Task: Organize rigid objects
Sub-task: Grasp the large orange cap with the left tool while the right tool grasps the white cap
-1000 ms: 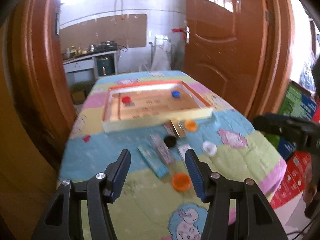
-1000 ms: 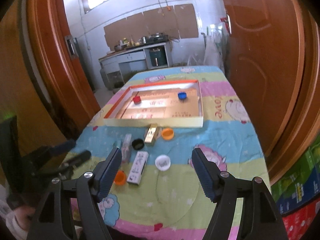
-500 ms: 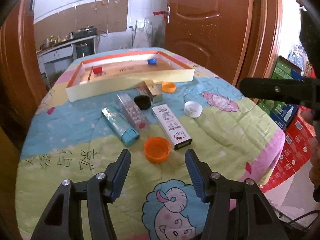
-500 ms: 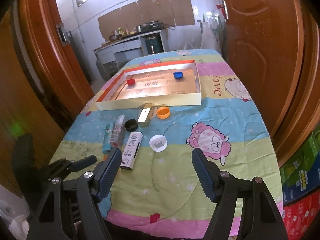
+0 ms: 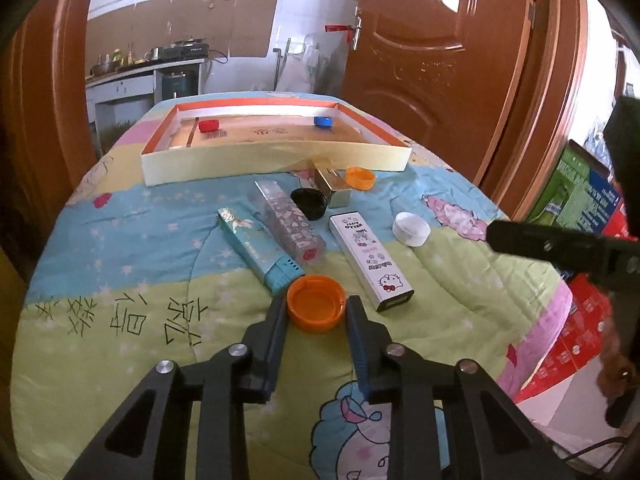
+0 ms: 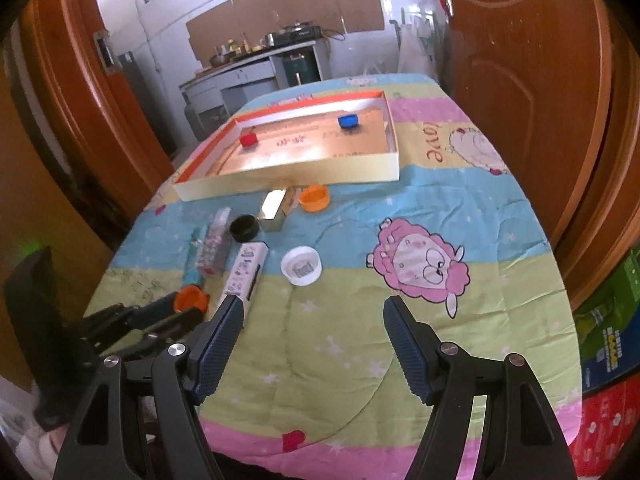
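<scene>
An orange cap [image 5: 316, 306] lies open side up near the front of the quilt-covered table. My left gripper [image 5: 316, 309] is closing on it, with both fingertips against its sides. The right wrist view shows that cap [image 6: 191, 297] between the left fingers. My right gripper [image 6: 312, 312] hangs open over bare quilt, just short of a white cap [image 6: 301, 266]. A shallow cardboard tray [image 5: 272, 160] at the back holds a red cap [image 5: 209, 125] and a blue cap [image 5: 323, 121].
In front of the tray lie a teal box [image 5: 258, 250], a clear box [image 5: 288, 220], a white cartoon-cat box [image 5: 370, 256], a gold box [image 5: 332, 186], a black cap [image 5: 309, 202] and a second orange cap [image 5: 360, 178]. Wooden doors [image 5: 440, 60] flank the table. Cartons [image 5: 580, 200] stand at right.
My left gripper came down to the nearest orange cap and its wide jaws narrowed around it. The right gripper sank closer to the table and stayed wide.
</scene>
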### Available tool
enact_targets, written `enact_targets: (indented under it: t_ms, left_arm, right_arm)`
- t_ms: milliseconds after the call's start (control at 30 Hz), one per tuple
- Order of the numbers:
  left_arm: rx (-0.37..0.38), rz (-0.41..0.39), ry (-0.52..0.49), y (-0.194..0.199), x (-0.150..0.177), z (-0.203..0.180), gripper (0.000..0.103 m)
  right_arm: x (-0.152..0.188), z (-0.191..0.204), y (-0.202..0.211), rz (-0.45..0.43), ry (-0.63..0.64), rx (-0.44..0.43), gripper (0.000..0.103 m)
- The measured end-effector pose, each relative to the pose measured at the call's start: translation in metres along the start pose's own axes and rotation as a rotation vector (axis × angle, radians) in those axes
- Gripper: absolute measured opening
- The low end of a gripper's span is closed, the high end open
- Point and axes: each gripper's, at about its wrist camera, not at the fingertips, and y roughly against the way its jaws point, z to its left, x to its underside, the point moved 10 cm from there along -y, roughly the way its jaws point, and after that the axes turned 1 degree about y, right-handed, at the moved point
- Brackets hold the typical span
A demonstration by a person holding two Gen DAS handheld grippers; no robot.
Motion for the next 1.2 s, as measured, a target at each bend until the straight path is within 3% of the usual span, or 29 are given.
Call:
enact_targets:
  t_ms: [400, 600, 667, 1200]
  left_arm:
    - [-0.041, -0.04, -0.013, 0.02, -0.003, -0.001, 0.03]
    - [-0.055, -0.057, -0.017, 0.03, -0.008, 0.002, 0.03]
    - [-0.058, -0.057, -0.012, 0.03, -0.009, 0.004, 0.03]
    - [-0.093, -0.07, -0.023, 0.04, -0.014, -0.002, 0.03]
  right_arm:
    - [-0.007, 0.003, -0.046, 0.018, 0.144, 0.123, 0.074]
    - [-0.013, 0.012, -0.073, 0.043, 0.212, 0.149, 0.048]
    - [-0.015, 0.015, -0.074, 0.035, 0.226, 0.144, 0.03]
    - [-0.017, 0.018, -0.039, -0.02, 0.182, 0.104, 0.03]
